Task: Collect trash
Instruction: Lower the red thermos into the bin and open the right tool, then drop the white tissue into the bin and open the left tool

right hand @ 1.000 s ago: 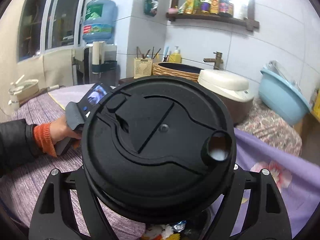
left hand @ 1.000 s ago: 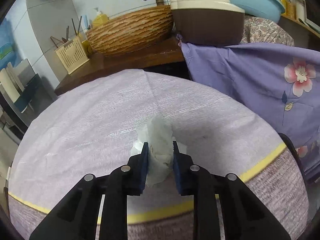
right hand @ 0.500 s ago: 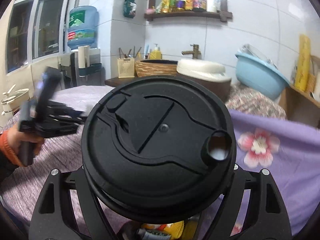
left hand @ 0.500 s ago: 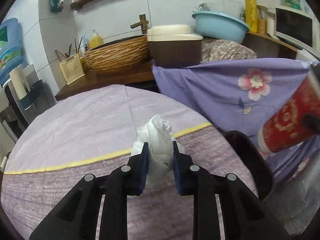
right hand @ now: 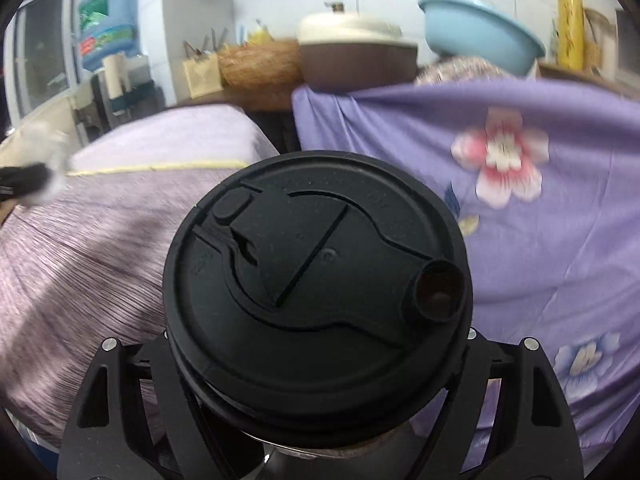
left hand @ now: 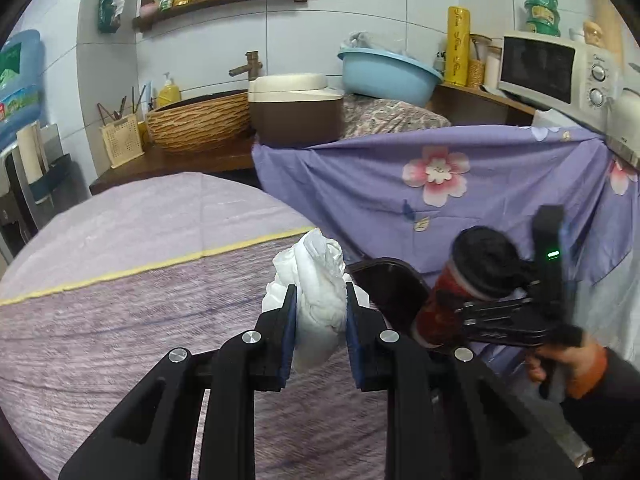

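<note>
Crumpled white tissue clamped between left gripper pads, just left of dark bin, red paper cup with black lid clasped by right gripper over the bin, cup lettering unreadable.

left gripper: fingers narrow, clamped | right gripper: fingers wide, gripping, angled down

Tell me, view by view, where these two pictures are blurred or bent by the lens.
Left wrist view: the crumpled tissue between the left gripper pads is sharp, while the right gripper with the red cup is smeared; the wall tile lines bow from the fisheye. Right wrist view: the cup's black lid is crisp, and the purple floral cloth and table edge streak with motion.
</note>
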